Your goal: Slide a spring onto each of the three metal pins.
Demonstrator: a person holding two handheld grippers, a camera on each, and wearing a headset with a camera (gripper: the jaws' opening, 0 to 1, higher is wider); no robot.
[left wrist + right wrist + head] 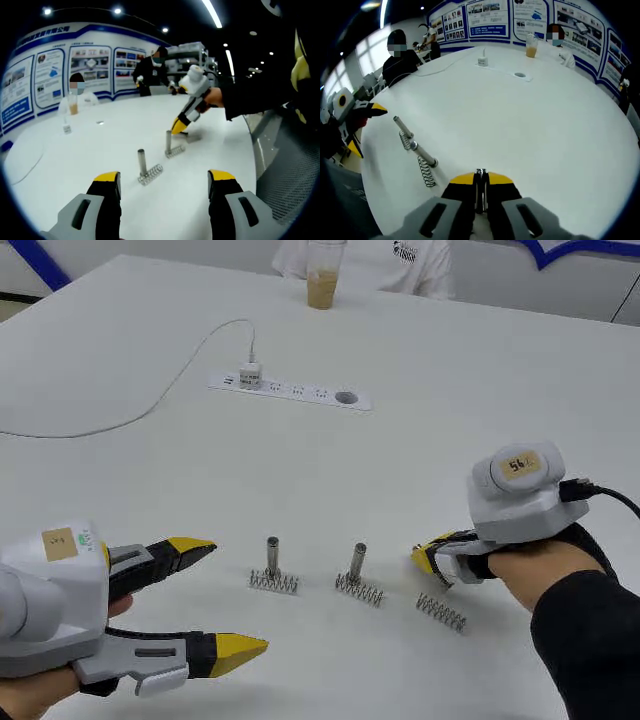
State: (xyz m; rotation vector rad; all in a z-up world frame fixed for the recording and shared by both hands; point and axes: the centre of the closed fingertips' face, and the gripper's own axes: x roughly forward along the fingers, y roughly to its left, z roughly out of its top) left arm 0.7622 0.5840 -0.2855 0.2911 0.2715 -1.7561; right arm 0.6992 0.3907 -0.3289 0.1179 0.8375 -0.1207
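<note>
Closely, right tool [480, 179] pinching pin [480, 172] (third spring [441, 612] overhead)

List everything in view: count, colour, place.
pins: 2, grey metal, upright, table centre
springs: 3, silver, lying flat; one beside each pin, one near the right gripper
power strip: 1, white, mid-table
charger: 1, white, plugged into strip
cable: 1, white, runs left
cup: 1, clear, beige drink, far edge
table: 1, white
person: 1, white shirt, far side
left gripper: yellow tips, open, lower left
right gripper: yellow tips, shut, right of pins
</note>
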